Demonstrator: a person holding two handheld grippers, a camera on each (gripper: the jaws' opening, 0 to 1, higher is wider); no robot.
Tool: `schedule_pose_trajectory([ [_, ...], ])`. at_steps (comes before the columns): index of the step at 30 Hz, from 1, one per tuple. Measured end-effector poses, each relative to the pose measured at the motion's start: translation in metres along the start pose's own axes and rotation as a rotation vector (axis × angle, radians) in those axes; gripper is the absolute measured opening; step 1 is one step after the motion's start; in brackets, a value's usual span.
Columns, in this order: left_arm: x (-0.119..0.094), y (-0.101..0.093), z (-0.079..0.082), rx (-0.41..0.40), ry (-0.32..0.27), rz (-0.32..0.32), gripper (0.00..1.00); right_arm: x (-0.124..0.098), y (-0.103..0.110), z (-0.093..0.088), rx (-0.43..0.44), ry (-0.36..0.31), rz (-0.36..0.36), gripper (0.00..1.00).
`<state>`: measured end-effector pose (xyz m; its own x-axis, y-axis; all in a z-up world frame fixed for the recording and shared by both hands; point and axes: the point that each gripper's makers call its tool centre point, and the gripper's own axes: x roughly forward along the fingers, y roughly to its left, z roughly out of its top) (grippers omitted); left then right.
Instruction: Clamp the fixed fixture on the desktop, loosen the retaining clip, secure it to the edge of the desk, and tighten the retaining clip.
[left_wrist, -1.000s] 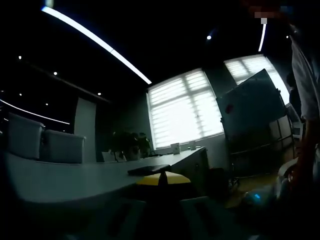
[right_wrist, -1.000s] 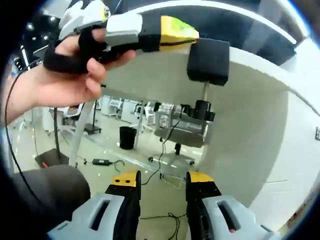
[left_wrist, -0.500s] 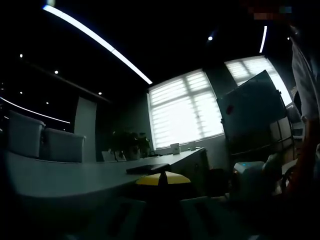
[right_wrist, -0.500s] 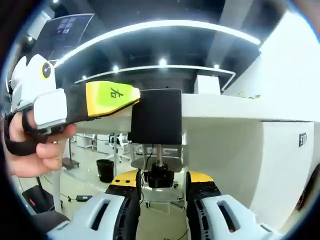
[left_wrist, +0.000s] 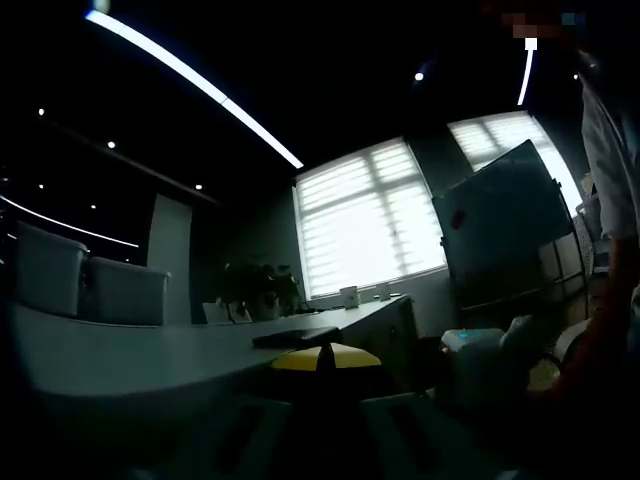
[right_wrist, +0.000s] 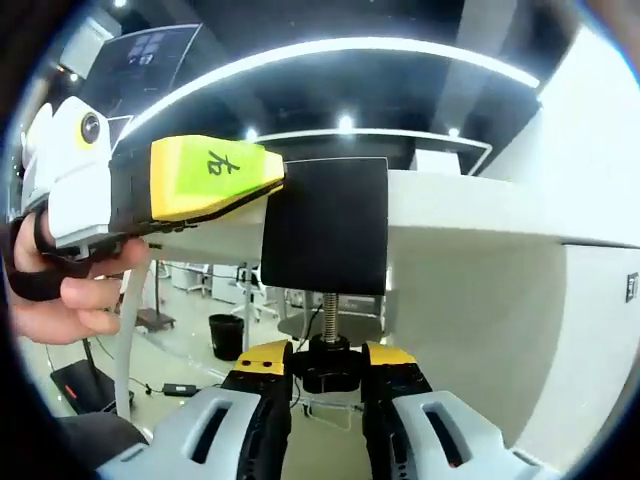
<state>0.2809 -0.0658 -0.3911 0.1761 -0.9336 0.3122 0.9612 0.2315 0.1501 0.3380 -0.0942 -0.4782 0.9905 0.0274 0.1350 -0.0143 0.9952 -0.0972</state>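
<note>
pinching round black knob (right_wrist: 328, 365): right tongs (right_wrist: 326, 362); left tongs (right_wrist: 275, 180) gripping flat black fixture (right_wrist: 324, 226).

In the right gripper view, the right hand-held gripper (right_wrist: 327, 372) has its yellow-tipped jaws closed on the black knob (right_wrist: 328, 366) beneath the clamp block (right_wrist: 325, 226). The left hand-held gripper (right_wrist: 205, 180), gripped by a hand (right_wrist: 70, 290), grips that block from its left.

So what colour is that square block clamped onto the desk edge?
Black, the clamp block; clearest in the right gripper view.
</note>
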Motion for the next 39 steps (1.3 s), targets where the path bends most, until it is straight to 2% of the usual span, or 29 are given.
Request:
schedule_pose_trajectory([
  [6,0.000,0.000,0.000,-0.001,-0.001,0.002,0.01,0.001,0.009,0.000,-0.024,-0.006,0.215,0.25],
  [11,0.001,0.000,0.000,-0.003,-0.004,0.002,0.01,0.002,0.017,0.001,-0.064,-0.008,0.347,0.25],
  [14,0.001,-0.001,-0.002,-0.001,0.001,0.001,0.01,0.002,0.019,0.000,-0.022,-0.015,0.413,0.26],
  [18,0.001,-0.001,-0.002,-0.001,0.002,0.001,0.01,0.003,0.017,-0.005,0.074,0.006,0.418,0.26],
  [21,0.001,-0.001,-0.002,-0.002,0.000,0.000,0.01,0.000,0.016,-0.008,0.063,0.000,0.377,0.31],
  [22,0.001,-0.002,-0.002,-0.001,0.000,0.000,0.01,0.000,0.011,-0.008,0.063,-0.005,0.335,0.37],
  [23,0.001,-0.002,-0.001,-0.001,0.000,0.001,0.01,-0.002,0.004,-0.010,0.070,-0.010,0.274,0.40],
  [24,0.001,-0.002,-0.001,-0.001,0.000,0.002,0.01,-0.005,0.001,-0.011,0.087,-0.012,0.248,0.40],
  [26,0.000,-0.002,-0.001,-0.002,0.001,0.002,0.01,-0.011,-0.001,-0.012,0.103,0.001,0.228,0.40],
  [29,0.000,-0.002,-0.001,-0.001,0.002,0.002,0.01,-0.022,-0.007,-0.011,0.137,0.005,0.147,0.40],
  [31,0.000,-0.002,-0.001,-0.001,0.001,0.003,0.01,-0.029,-0.004,-0.010,0.117,0.012,0.116,0.39],
  [32,0.000,-0.002,-0.001,-0.001,0.001,0.004,0.01,-0.027,-0.013,-0.011,0.094,0.016,0.093,0.39],
  [35,0.000,-0.003,-0.001,0.003,0.003,0.006,0.01,-0.034,-0.010,-0.007,0.065,0.014,0.042,0.39],
  [39,0.000,-0.003,-0.001,0.003,0.003,0.009,0.01,-0.037,-0.022,-0.002,0.058,0.004,-0.088,0.39],
])
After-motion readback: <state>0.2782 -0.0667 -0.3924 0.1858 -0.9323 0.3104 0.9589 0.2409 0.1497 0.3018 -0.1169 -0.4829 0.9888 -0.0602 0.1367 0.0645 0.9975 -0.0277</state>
